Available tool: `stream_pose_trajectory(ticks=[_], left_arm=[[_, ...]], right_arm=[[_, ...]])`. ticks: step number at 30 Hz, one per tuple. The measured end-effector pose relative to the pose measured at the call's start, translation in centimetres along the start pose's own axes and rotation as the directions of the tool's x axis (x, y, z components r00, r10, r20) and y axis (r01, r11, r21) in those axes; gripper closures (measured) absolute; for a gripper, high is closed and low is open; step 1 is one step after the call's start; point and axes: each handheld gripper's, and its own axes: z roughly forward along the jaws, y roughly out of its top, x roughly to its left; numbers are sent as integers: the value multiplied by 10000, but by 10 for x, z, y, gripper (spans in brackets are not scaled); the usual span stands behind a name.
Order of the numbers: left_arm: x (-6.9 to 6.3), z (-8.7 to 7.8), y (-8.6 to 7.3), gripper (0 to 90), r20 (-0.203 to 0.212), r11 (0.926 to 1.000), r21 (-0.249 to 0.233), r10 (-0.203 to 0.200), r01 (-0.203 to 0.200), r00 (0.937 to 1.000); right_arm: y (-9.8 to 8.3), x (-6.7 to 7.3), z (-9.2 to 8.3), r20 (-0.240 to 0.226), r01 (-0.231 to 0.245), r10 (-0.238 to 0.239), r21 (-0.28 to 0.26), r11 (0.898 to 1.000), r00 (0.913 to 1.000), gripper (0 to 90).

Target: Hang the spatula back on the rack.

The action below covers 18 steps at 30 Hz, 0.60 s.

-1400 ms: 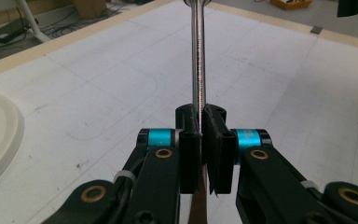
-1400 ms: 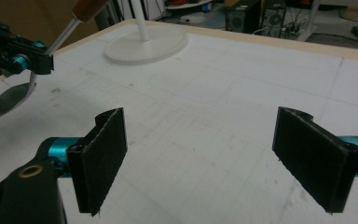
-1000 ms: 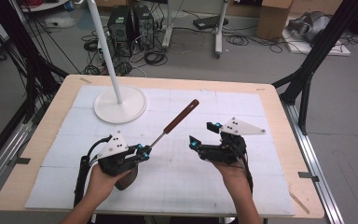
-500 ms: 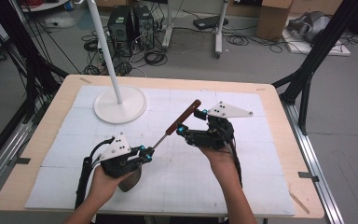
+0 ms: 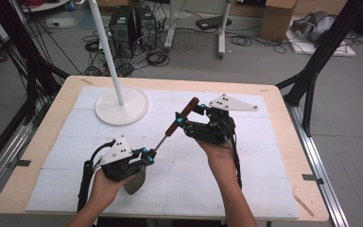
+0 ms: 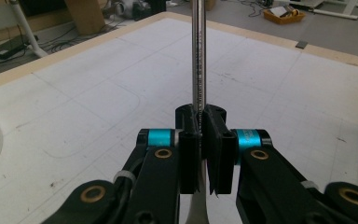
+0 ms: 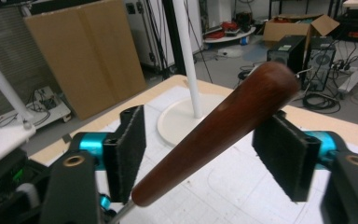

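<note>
A utensil with a brown wooden handle (image 5: 182,116) and a thin metal shaft (image 5: 160,141) slants up over the white mat. My left gripper (image 5: 147,156) is shut on the shaft (image 6: 198,56) just above the grey blade (image 5: 134,183); in the left gripper view the pads (image 6: 216,154) pinch the rod. My right gripper (image 5: 190,114) straddles the handle (image 7: 223,126). Its jaws have just been closing, with the handle between them. The right gripper (image 7: 203,121) still has gaps beside both pads (image 7: 130,149), so they do not press.
A white lamp base (image 5: 122,106) with a tall white pole (image 5: 106,47) stands at the table's back left, close beyond the handle's tip. The white mat (image 5: 264,156) covers the wooden table. Cables, computer cases and stands crowd the floor behind.
My right gripper has moved left and up from the mat's right side to the handle, and its jaws have narrowed around it. The left gripper and the utensil have kept still.
</note>
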Motion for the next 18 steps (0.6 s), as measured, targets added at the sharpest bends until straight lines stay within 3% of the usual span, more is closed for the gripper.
stream_pose_trajectory(ticks=[2,8,14,18], left_arm=[[-2,-1,0,840,-14,10000,0,69,-69,10000],[-4,-3,1,840,-32,9999,-57,156,-156,9999],[-4,-4,1,840,-74,9998,-59,189,-189,9998],[-4,-6,1,840,-53,9998,-161,121,-122,9999]], right_arm=[[2,2,0,6,-205,205,-59,9998,9998,383],[9,7,-1,-23,-45,45,-260,9997,10000,429],[12,11,0,-286,109,-123,-484,9988,9995,545],[14,11,-1,-562,-50,15,-614,9981,9984,595]])
